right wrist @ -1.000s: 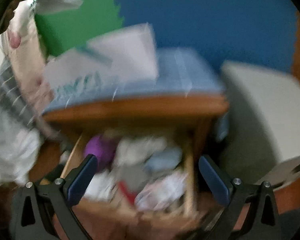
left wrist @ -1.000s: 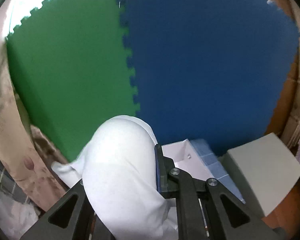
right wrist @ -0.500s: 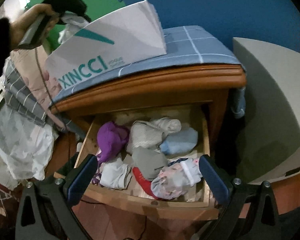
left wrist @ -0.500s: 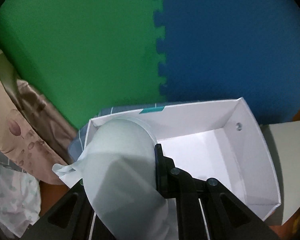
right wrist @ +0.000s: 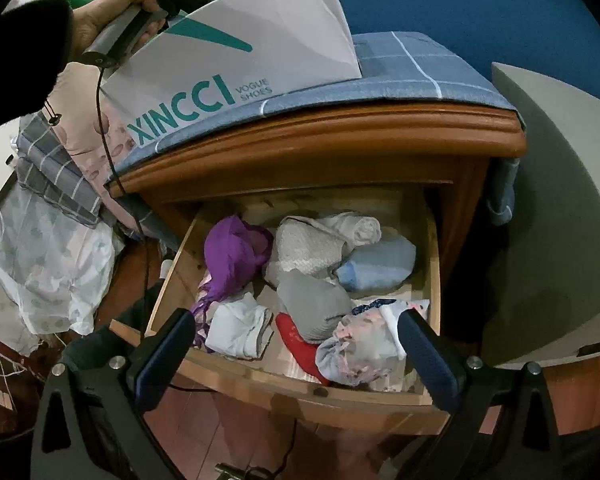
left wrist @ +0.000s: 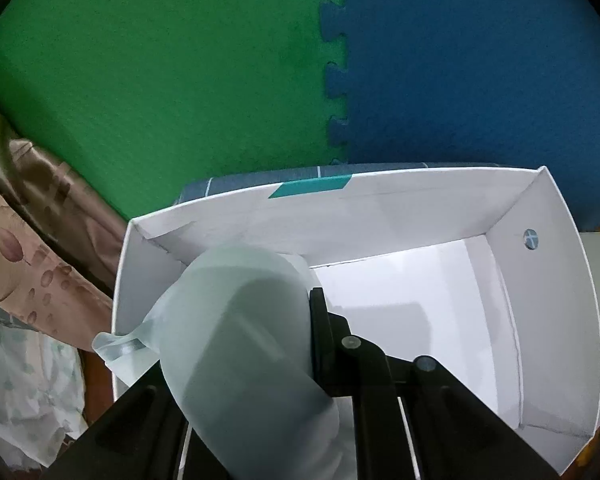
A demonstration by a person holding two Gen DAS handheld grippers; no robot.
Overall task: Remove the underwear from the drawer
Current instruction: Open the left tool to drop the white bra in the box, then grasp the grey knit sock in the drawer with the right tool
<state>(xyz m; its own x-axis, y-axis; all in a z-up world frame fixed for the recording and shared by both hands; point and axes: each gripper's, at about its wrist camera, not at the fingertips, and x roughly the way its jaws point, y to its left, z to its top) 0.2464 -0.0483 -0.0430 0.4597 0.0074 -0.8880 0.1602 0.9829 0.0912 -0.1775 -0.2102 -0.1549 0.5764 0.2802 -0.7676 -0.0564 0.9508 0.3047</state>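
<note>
Underwear is what I have clamped in my left tongs: a pale, soft garment bulging out above the clenched jaws, hanging over the near left corner of the open white shoe box. Whether it touches the box floor I cannot tell, since the cloth hides its own lower end. The box sits on the blue checked cloth covering the wooden nightstand, and its floor shows bare white where I can see it. My right tongs hang released, jaws wide apart, above the front of the pulled-out drawer, gripping nothing. In that drawer lie more pieces: a purple one at the left, a white folded one near the front, a grey one in the middle, a pale blue one towards the back right, and a flowered one at the front right. I judge all of these light, limp and easily snagged on each other, so a pinch on a raised fold or bunched edge should serve better than a scoop from below. The grey piece stands proud of the rest and looks the easiest to nip. Loose straps on the purple one may drag neighbours along with it.
</note>
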